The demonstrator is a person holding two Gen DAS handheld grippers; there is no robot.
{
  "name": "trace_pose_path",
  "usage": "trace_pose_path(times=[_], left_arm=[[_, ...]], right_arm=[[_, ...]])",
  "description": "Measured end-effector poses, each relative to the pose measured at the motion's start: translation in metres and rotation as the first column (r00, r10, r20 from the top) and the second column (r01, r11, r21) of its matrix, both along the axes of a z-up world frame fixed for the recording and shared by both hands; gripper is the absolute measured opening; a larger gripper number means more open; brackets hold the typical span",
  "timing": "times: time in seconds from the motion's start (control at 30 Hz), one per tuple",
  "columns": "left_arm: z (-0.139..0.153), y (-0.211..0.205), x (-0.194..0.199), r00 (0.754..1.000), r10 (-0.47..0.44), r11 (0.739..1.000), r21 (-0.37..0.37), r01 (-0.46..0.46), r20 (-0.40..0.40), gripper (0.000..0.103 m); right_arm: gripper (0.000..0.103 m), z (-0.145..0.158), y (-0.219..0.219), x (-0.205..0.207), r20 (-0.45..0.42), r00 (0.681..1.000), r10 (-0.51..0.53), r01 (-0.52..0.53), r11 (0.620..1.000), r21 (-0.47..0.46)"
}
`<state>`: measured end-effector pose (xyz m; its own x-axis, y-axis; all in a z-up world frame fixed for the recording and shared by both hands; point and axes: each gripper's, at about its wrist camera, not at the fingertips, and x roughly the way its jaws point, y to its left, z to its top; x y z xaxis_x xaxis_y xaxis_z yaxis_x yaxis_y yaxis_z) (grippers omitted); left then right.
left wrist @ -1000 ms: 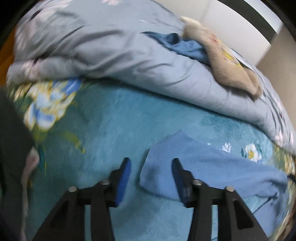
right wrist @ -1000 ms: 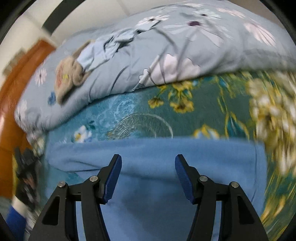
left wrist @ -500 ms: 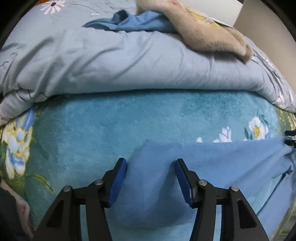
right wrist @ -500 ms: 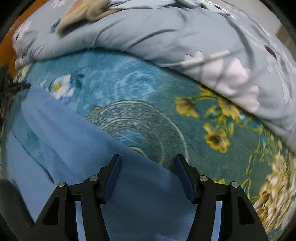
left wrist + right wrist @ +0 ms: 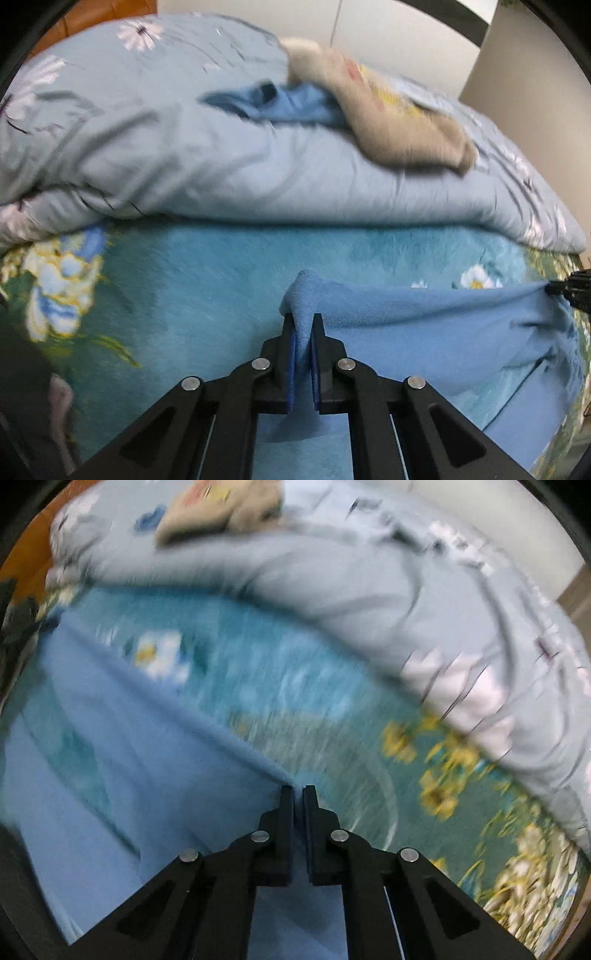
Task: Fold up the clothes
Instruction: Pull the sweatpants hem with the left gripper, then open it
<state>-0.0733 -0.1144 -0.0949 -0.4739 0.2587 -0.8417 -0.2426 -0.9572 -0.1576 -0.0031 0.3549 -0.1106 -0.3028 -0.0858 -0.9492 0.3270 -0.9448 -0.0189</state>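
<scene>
At lower centre of both views, the left gripper and right gripper have just closed, each clenching a corner of the soft blue fleece garment, its top edge stretched taut over the teal floral blanket, open below the rumpled grey quilt.

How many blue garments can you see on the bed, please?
2: one stretched on the teal blanket, one crumpled on the duvet under a beige garment. More may be hidden.

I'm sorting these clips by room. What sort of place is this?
Most likely a bedroom: the blue garment lies on a bed with a teal floral blanket, a bunched grey-blue duvet lies behind it, and more clothes sit on top of the duvet.
</scene>
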Motion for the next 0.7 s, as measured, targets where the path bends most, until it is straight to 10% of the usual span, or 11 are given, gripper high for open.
trace_pose_path(times=[0.3, 0.47, 0.53, 0.6, 0.7], left_arm=[[-0.047, -0.027, -0.051, 0.975, 0.169, 0.983, -0.097, -0.156, 0.143, 0.008], [-0.058, -0.04, -0.053, 0.963, 0.202, 0.979, -0.016, -0.202, 0.179, 0.011], [-0.058, -0.046, -0.051, 0.957, 0.218, 0.974, 0.013, -0.225, 0.191, 0.017], [-0.056, -0.053, -0.047, 0.949, 0.234, 0.967, 0.048, -0.249, 0.212, 0.045], [-0.042, -0.065, -0.031, 0.945, 0.252, 0.959, 0.076, -0.273, 0.207, 0.053]], right_arm=[[0.004, -0.015, -0.037, -0.069, -0.009, 1.0, -0.026, 0.026, 0.999, 0.028], [0.004, -0.031, -0.035, -0.075, 0.021, 0.998, -0.06, 0.06, 0.998, 0.031], [0.005, -0.031, -0.034, -0.074, 0.016, 0.998, -0.062, 0.061, 0.998, 0.034], [0.006, -0.03, -0.034, -0.073, 0.008, 0.998, -0.06, 0.059, 0.997, 0.043], [0.032, -0.025, -0.034, -0.07, -0.016, 0.997, -0.07, 0.071, 0.995, 0.067]])
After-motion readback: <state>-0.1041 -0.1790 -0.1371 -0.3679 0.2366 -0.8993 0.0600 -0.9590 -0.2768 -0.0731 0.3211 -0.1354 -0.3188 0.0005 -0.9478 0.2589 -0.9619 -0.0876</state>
